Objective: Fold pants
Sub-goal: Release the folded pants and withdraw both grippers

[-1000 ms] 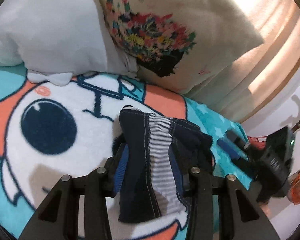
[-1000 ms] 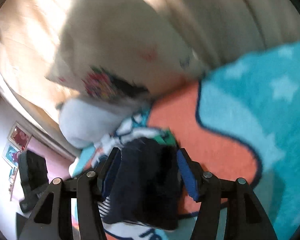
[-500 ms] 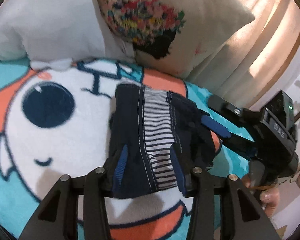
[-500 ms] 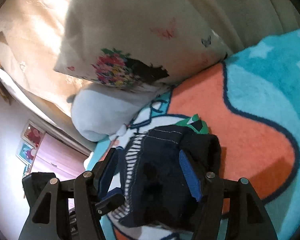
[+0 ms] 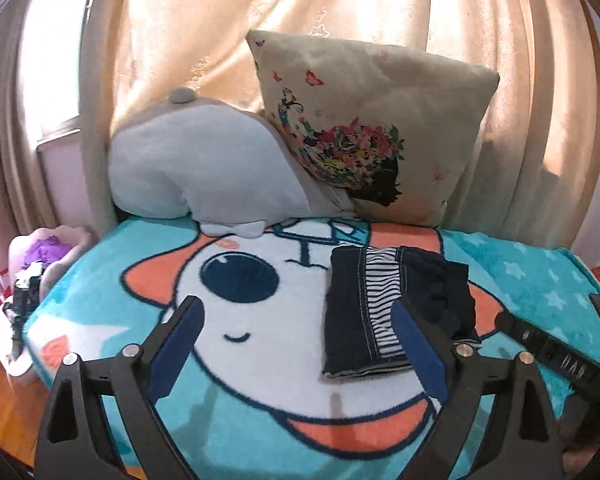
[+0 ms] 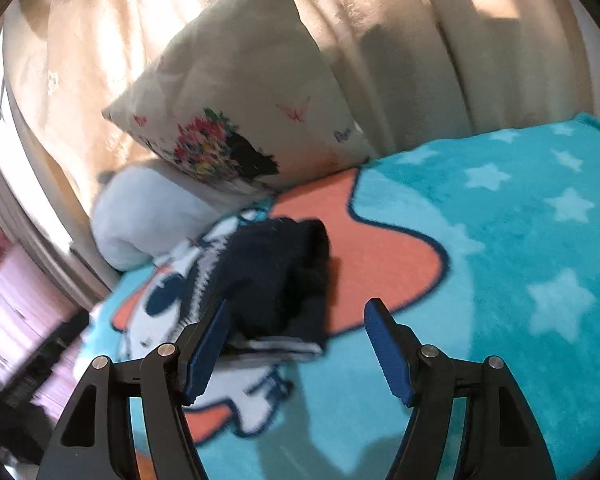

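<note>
The dark navy pants (image 5: 364, 312) with a striped panel lie folded in a compact rectangle on the cartoon blanket (image 5: 260, 320). They also show in the right wrist view (image 6: 276, 276). My left gripper (image 5: 296, 312) is open and empty, pulled back from the pants, which lie ahead by its right finger. My right gripper (image 6: 296, 312) is open and empty, with the near end of the pants just beyond its left finger. The right gripper's body shows at the right edge of the left wrist view (image 5: 548, 356).
A flower-print cushion (image 5: 372, 140) and a pale grey plush pillow (image 5: 196, 168) lean against beige curtains (image 5: 340, 8) at the back. A basket with purple cloth (image 5: 44, 252) stands off the blanket's left edge. The blanket's teal starred part (image 6: 540, 240) lies to the right.
Both grippers have opened, let go of the pants and drawn back. The folded pants now rest flat on the blanket.
</note>
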